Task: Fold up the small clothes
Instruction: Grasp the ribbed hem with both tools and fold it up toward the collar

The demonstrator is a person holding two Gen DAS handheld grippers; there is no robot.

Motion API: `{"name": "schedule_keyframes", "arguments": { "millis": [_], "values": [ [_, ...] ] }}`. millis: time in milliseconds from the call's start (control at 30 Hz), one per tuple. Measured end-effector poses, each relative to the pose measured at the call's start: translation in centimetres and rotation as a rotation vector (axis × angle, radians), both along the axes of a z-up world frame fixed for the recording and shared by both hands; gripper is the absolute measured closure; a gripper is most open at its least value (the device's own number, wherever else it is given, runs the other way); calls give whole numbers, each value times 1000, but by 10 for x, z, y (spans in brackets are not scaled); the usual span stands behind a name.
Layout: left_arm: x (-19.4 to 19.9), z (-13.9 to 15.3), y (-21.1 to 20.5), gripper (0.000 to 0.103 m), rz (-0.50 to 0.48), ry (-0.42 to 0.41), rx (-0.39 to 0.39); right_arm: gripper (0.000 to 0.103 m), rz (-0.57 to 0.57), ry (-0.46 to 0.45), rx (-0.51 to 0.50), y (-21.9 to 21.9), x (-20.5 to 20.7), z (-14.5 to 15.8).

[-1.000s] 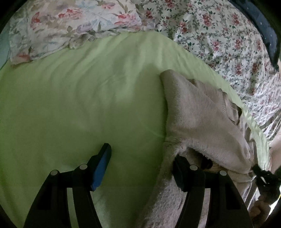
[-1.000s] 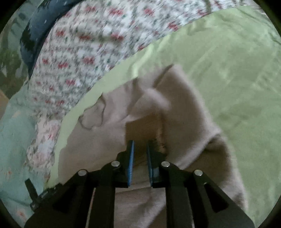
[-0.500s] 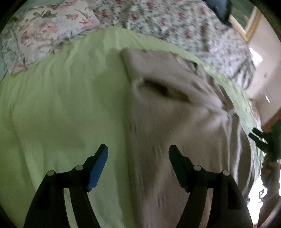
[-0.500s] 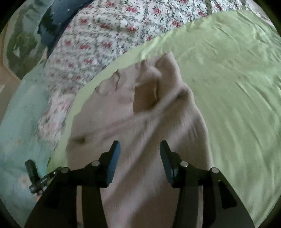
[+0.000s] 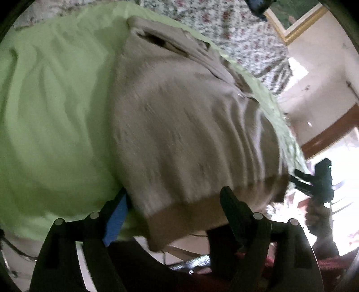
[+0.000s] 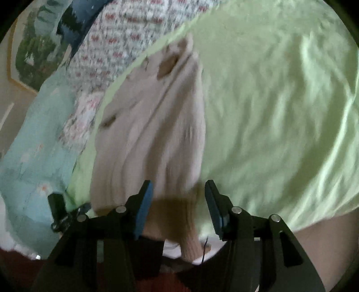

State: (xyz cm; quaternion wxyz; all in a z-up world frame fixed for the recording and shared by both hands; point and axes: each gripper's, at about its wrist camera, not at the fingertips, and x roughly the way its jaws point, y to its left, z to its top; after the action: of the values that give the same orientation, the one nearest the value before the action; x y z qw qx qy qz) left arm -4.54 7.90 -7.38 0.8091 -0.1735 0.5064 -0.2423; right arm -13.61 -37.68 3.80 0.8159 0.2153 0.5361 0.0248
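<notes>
A beige knitted sweater [image 5: 193, 125] lies stretched out on the light green bed sheet [image 5: 56, 107], its ribbed hem hanging over the near bed edge. It also shows in the right wrist view [image 6: 154, 134], hem [image 6: 179, 224] toward me. My left gripper [image 5: 175, 202] is open, its jaws standing either side of the hem's left part. My right gripper [image 6: 179, 202] is open, its jaws either side of the hem. The right gripper also shows at the right in the left wrist view [image 5: 318, 179].
A floral quilt [image 5: 235, 29] lies along the far side of the bed, also in the right wrist view [image 6: 125, 33]. A pale blue patterned blanket [image 6: 33, 152] lies at the left. A framed picture [image 5: 289, 20] hangs on the wall. The bed edge drops off just below both grippers.
My right gripper opened and let go of the sweater. Both grippers drew back to the near bed edge, and the sweater now lies stretched out lengthwise.
</notes>
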Motion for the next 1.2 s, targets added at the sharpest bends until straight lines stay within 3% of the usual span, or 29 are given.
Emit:
{"name": "schedule_keyframes", "arguments": {
  "millis": [200, 300, 400, 467, 533, 567, 733, 933, 1200],
  "values": [
    [-9, -10, -3, 23, -50, 28, -92, 53, 101, -17, 136, 8, 9, -25],
    [-8, -11, -4, 27, -51, 22, -105, 53, 135, -34, 144, 15, 18, -30],
    [-9, -12, -2, 47, -50, 20, -101, 53, 165, -41, 147, 17, 14, -29],
    [-7, -15, -4, 65, -61, 29, -100, 59, 185, -39, 135, 17, 10, -28],
    [-5, -18, -9, 94, -77, 40, -83, 85, 192, -16, 88, 19, 9, -30],
    [-5, -19, -12, 96, -87, 42, -66, 92, 182, -6, 68, 18, 9, -31],
    [-19, 0, -10, 97, -111, -44, -12, 95, 159, -64, 81, 7, -6, -13],
    [-26, 8, 2, 98, -72, -54, -73, 96, 87, -85, 149, -21, -27, -7],
    [-23, 71, 13, 98, -33, -191, -164, 96, 91, -217, 274, -10, -17, 33]
  ]
}}
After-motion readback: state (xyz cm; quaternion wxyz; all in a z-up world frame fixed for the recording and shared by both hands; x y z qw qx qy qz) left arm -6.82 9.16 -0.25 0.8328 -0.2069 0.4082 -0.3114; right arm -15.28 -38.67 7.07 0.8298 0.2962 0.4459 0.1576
